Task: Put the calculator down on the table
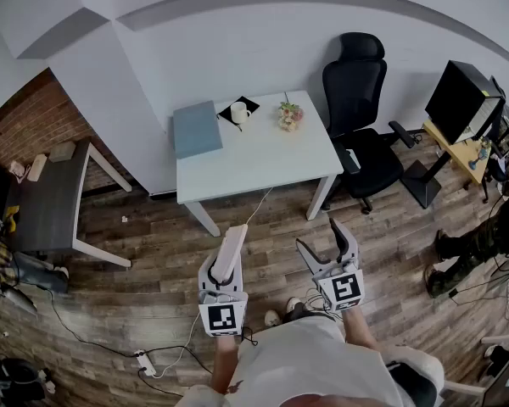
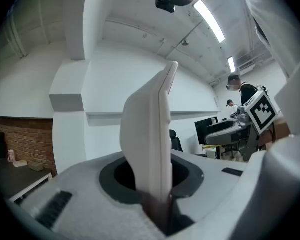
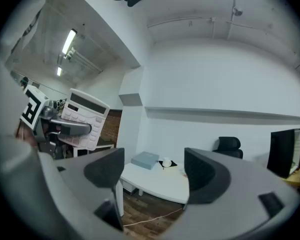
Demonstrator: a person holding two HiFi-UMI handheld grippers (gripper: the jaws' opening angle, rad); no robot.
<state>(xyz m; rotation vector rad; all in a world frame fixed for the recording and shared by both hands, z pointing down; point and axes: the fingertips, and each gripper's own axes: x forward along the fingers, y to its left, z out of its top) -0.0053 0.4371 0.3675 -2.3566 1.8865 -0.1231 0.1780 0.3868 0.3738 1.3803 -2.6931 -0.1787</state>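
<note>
A white calculator (image 1: 231, 251) stands on edge between the jaws of my left gripper (image 1: 226, 267), which is shut on it, over the wood floor in front of the white table (image 1: 263, 161). In the left gripper view the calculator (image 2: 150, 139) rises edge-on out of the jaws. My right gripper (image 1: 322, 242) hangs beside it, open with nothing between its fingers. The right gripper view shows the open right gripper (image 3: 154, 171) facing the table (image 3: 160, 180), with the calculator's (image 3: 85, 117) keys at its left.
On the table lie a grey-blue book (image 1: 195, 129), a cup on a black mat (image 1: 239, 112) and small flowers (image 1: 290, 115). A black office chair (image 1: 360, 117) stands at its right, a dark desk (image 1: 55, 200) at left. Cables and a power strip (image 1: 144, 362) cross the floor.
</note>
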